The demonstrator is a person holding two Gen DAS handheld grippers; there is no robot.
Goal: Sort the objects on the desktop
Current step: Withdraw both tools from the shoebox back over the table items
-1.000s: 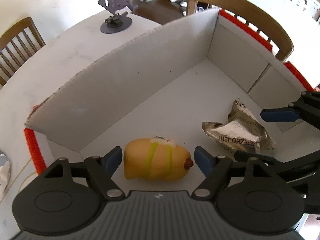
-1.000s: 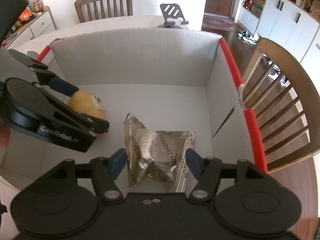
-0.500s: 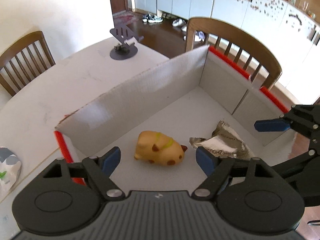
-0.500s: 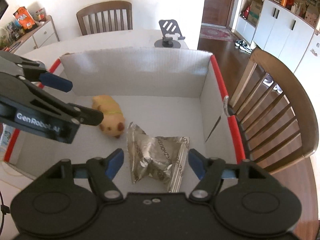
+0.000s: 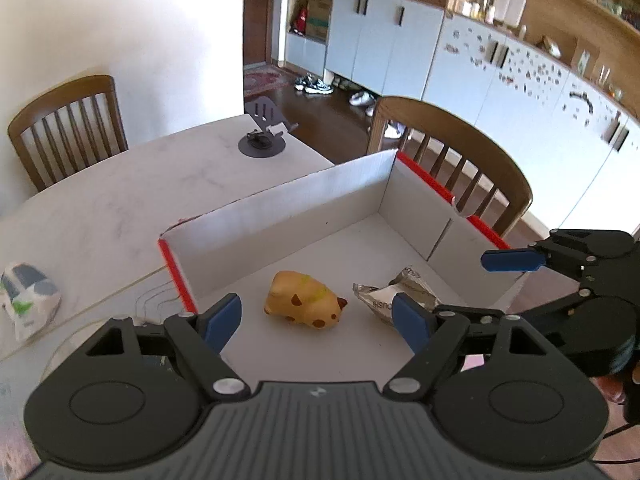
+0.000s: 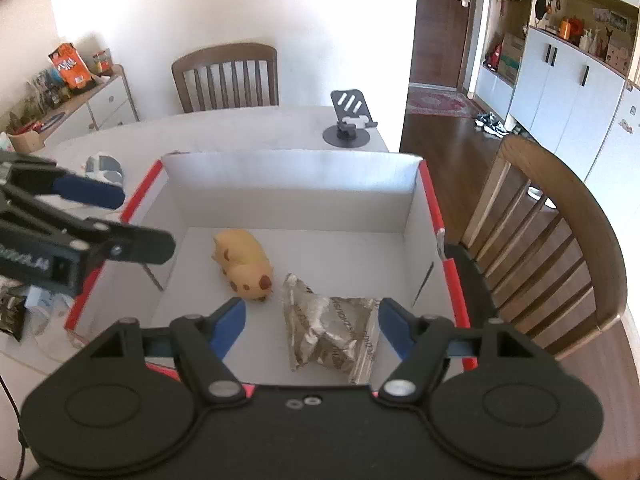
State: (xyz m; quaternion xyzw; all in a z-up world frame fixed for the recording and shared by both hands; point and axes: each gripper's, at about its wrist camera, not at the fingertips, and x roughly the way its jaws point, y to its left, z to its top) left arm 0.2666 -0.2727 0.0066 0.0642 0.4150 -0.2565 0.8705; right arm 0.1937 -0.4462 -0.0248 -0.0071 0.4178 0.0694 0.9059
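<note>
While both grippers hang above the near edge of the white box (image 6: 416,216), their blue fingers (image 5: 218,320) stand apart with nothing between them; the right gripper (image 6: 312,326) has just been spreading its fingers wider. Below the left gripper (image 5: 316,322), the yellow toy animal (image 5: 306,305) lies on the box floor, its long axis running from ten o'clock to four o'clock in the left wrist view, head toward four o'clock. Just beside it, at three o'clock, lies the crumpled silver wrapper (image 6: 332,328), apart from it. Beyond the box, at twelve o'clock on the table (image 5: 120,196), stands a dark phone stand (image 6: 350,120)
</note>
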